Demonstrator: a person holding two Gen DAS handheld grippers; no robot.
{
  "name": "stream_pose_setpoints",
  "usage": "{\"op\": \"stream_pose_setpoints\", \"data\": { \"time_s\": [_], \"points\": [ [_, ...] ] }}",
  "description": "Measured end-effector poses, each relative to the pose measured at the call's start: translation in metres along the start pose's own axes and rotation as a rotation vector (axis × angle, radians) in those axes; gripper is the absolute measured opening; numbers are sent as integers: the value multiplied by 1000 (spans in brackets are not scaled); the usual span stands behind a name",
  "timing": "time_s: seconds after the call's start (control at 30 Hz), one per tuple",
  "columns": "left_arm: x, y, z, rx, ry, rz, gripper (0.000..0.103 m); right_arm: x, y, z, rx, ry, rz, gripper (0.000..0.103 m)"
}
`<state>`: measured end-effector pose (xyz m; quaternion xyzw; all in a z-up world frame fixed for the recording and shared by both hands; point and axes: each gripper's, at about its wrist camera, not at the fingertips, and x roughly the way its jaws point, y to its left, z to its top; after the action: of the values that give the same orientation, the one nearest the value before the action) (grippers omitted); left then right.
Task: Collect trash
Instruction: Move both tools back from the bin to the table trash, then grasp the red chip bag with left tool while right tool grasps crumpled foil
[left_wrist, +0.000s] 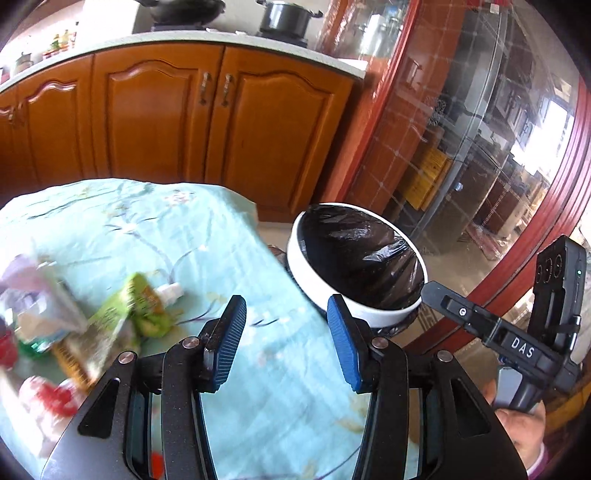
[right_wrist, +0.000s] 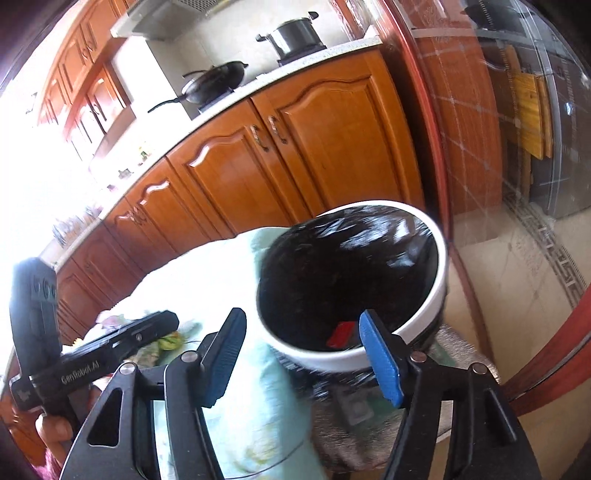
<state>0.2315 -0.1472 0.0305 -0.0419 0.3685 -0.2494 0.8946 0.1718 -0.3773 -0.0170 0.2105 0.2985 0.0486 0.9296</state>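
A white trash bin (left_wrist: 373, 314) lined with a black bag stands just off the table's right edge; it also shows in the right wrist view (right_wrist: 325, 360). A red scrap (right_wrist: 341, 334) lies inside it. Blurred trash lies on the table's left: a green pouch (left_wrist: 144, 302) with a white cap, crumpled wrappers (left_wrist: 40, 314), a red-and-white wrapper (left_wrist: 51, 400). My left gripper (left_wrist: 286, 332) is open and empty over the tablecloth, right of the trash. My right gripper (right_wrist: 303, 354) is open and empty, at the bin's near rim.
The table wears a light green floral cloth (left_wrist: 177, 236). Wooden kitchen cabinets (left_wrist: 184, 118) run behind it, with a wok and a pot (left_wrist: 284, 18) on the counter. A red-framed glass door (left_wrist: 480, 147) stands at the right. The bin rests on a stool-like surface (right_wrist: 351, 424).
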Motion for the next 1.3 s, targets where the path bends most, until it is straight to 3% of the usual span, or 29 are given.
{"op": "stream_pose_setpoints", "data": {
  "time_s": [0.1,0.6,0.93,1.3],
  "points": [
    [-23,16,-9,-18,-30,25,46,-2,13,-9,17,-7,43,71],
    [-108,112,-43,-163,-124,187,46,23,91,-47,-61,97,160,71],
    [-126,162,-57,-244,-134,265,46,47,135,-56,-129,153,215,71],
    [-118,200,-51,-256,-74,316,50,79,175,-50,-179,195,278,71]
  ]
}}
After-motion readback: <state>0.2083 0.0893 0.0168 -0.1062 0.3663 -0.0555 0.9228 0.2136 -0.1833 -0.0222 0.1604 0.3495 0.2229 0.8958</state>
